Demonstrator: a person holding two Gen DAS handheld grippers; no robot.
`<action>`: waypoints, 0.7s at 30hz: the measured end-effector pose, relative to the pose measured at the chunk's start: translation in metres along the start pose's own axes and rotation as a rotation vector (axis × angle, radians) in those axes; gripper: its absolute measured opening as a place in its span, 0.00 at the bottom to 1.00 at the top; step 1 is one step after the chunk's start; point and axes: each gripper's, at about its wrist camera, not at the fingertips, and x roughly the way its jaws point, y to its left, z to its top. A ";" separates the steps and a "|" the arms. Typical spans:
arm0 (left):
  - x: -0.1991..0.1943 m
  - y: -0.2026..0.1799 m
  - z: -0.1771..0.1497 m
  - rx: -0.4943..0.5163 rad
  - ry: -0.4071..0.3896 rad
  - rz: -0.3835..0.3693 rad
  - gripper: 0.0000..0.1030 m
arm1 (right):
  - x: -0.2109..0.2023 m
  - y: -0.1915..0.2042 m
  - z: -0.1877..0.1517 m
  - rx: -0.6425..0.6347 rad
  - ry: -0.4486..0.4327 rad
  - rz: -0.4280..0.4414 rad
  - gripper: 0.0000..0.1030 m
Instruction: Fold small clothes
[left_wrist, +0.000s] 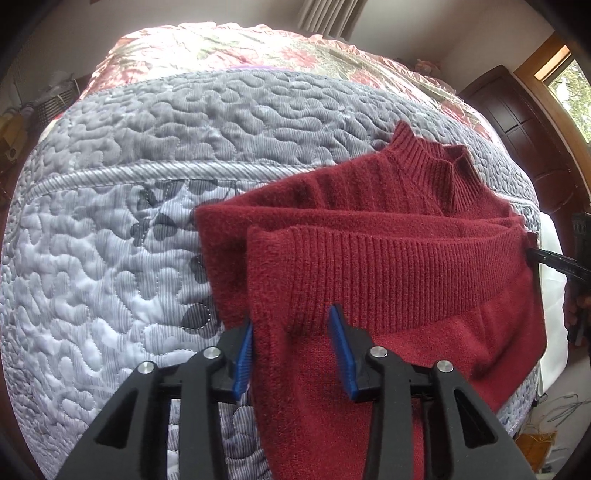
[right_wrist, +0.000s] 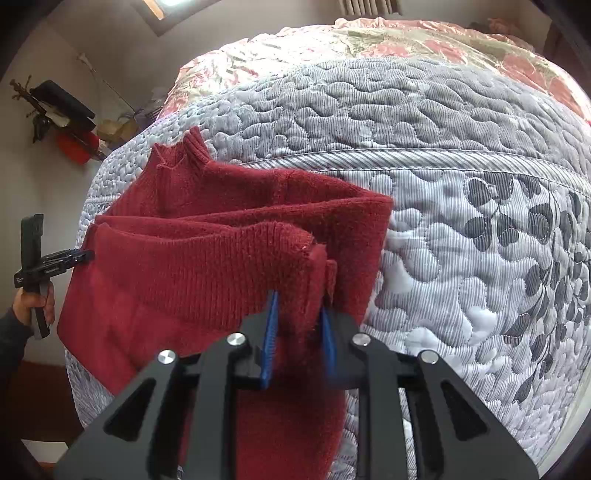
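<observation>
- Looking along the left gripper (left_wrist: 291, 343): its blue-padded fingers (left_wrist: 341, 347) stand fairly wide, straddling a bunched corner of the dark red knitted sweater (left_wrist: 388, 258), which lies folded on the grey quilted bedspread (left_wrist: 147, 147), ribbed collar (left_wrist: 432, 166) away from the camera.
- Looking along the right gripper (right_wrist: 299, 332): narrow jaws pinch the sweater's (right_wrist: 207, 266) ribbed hem corner; a hand (right_wrist: 33, 306) holds the other gripper at the left edge.
</observation>
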 end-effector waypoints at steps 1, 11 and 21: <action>0.002 0.001 0.001 -0.004 0.002 -0.005 0.34 | 0.001 0.000 0.001 -0.001 0.002 0.000 0.21; -0.034 -0.009 0.000 0.027 -0.109 -0.014 0.07 | -0.026 0.005 -0.003 0.010 -0.082 -0.015 0.05; -0.130 -0.019 -0.021 0.004 -0.359 -0.024 0.07 | -0.106 0.029 -0.005 0.014 -0.292 -0.030 0.05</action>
